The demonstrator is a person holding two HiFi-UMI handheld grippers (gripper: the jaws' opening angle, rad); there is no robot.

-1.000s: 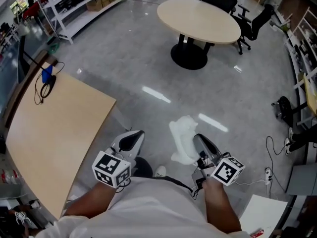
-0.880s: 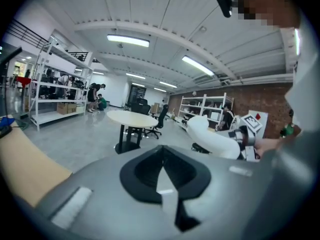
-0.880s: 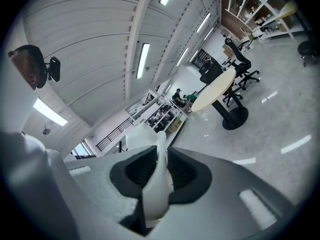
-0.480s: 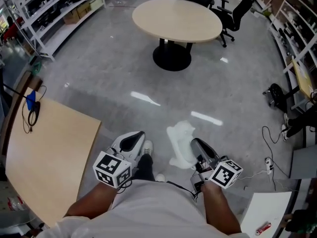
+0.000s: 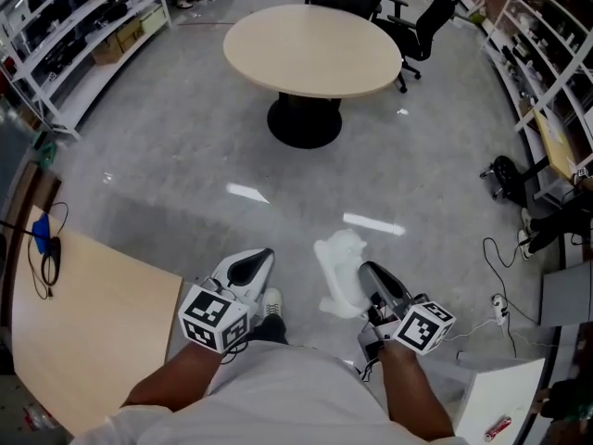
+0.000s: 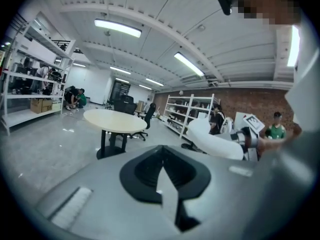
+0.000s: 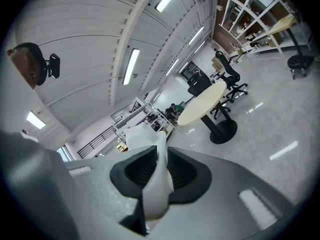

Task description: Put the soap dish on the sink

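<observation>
**A:** Head view has the soap dish (image 5: 341, 265) in the air over the grey floor (image 5: 167, 156). It is on the near side of the round bench (image 5: 313, 49), well apart from it, and sticks out ahead of the right claw (image 5: 369, 272).

**B:** So it's picked up. Has anything been set down?

**A:** No. No sink shows in any view, so I'd judge the carry is the step in hand. Reaching the sink and placing the dish are both left to do.

**B:** Is the grip real, or is the dish only resting there?

**A:** Right gripper view settles that: the jaws are closed on the white wall of the dish, which stands edge-on between them. Head view can't show that contact, because the dish covers the jaw tips.

**B:** And the left claw (image 5: 258, 258)?

**A:** Left gripper view shows its jaws together with nothing between them. It also catches the dish from the side, to the right of the round bench, held out in the other claw.
</observation>
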